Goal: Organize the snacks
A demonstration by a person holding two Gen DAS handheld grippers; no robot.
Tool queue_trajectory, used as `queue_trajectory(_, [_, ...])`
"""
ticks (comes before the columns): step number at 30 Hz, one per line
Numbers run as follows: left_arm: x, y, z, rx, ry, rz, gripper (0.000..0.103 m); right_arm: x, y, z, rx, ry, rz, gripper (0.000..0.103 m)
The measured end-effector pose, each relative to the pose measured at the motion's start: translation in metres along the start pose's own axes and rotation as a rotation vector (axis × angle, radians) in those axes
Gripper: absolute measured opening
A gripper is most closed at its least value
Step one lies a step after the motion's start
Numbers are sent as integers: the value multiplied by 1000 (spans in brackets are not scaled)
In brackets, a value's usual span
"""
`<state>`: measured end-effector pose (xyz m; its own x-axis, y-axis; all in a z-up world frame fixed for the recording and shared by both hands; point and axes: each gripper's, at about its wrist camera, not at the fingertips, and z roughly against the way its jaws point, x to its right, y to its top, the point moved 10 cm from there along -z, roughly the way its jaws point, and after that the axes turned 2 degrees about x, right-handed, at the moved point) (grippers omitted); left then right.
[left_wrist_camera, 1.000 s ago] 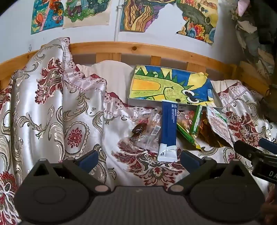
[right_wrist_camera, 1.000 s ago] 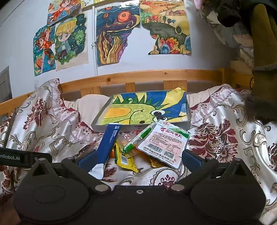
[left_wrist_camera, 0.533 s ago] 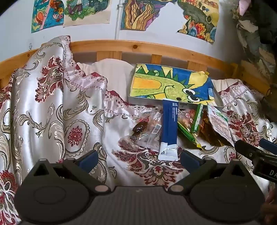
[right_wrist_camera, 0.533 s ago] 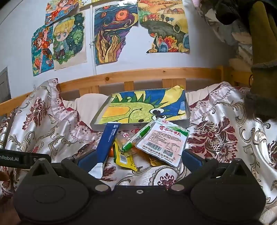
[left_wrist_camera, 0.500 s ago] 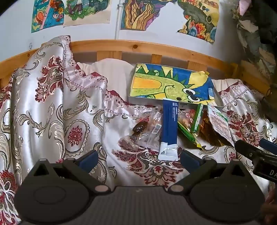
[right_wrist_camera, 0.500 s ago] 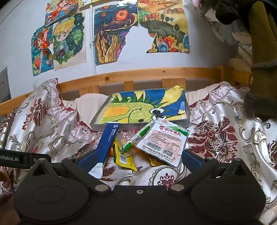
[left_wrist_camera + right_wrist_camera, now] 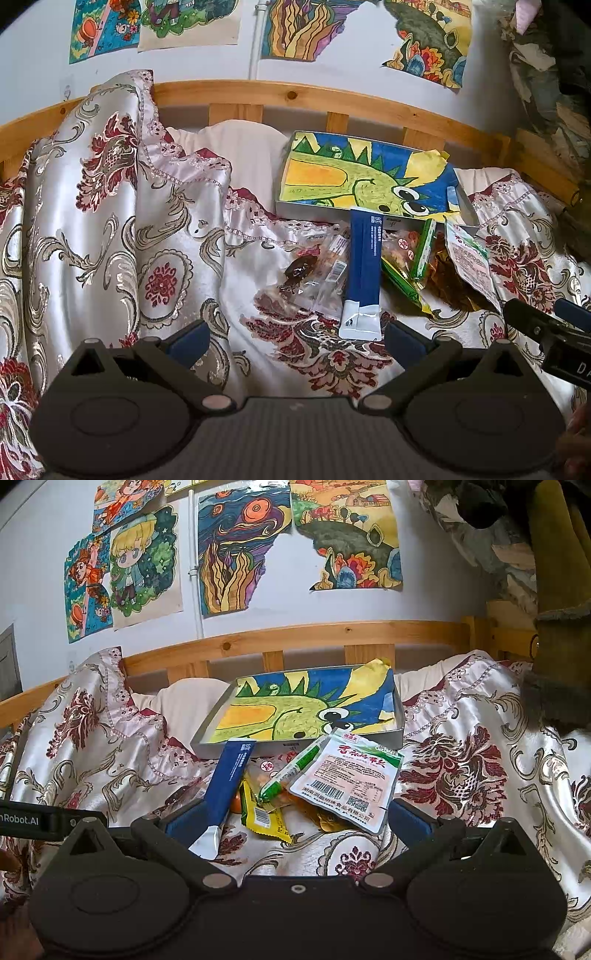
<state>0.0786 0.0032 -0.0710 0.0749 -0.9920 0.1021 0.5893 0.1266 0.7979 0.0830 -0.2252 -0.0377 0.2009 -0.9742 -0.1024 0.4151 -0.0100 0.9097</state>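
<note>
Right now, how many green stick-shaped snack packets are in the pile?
1 that I can see: the green stick packet lies tilted between the blue sachet and the white pouch. More may be hidden underneath.

Black grippers (image 7: 295, 338), blue pads (image 7: 186, 338), silver screws.

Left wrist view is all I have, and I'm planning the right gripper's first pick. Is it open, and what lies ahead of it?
Observer: The right gripper is open. The white pouch lies just ahead, toward its right finger.
Operator: Which way up is the pouch?
Observer: Printed side up, barcode toward the gripper, far corner overlapping the tray wall.
Operator: Anything hidden beside the blue stick?
Observer: Something orange sits between the blue stick and a yellow packet.
</note>
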Motion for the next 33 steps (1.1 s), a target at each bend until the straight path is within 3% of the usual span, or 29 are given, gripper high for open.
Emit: queue_trajectory(33, [0, 0, 0, -11, 9, 6, 103, 1, -4, -3, -19, -4, -3, 103])
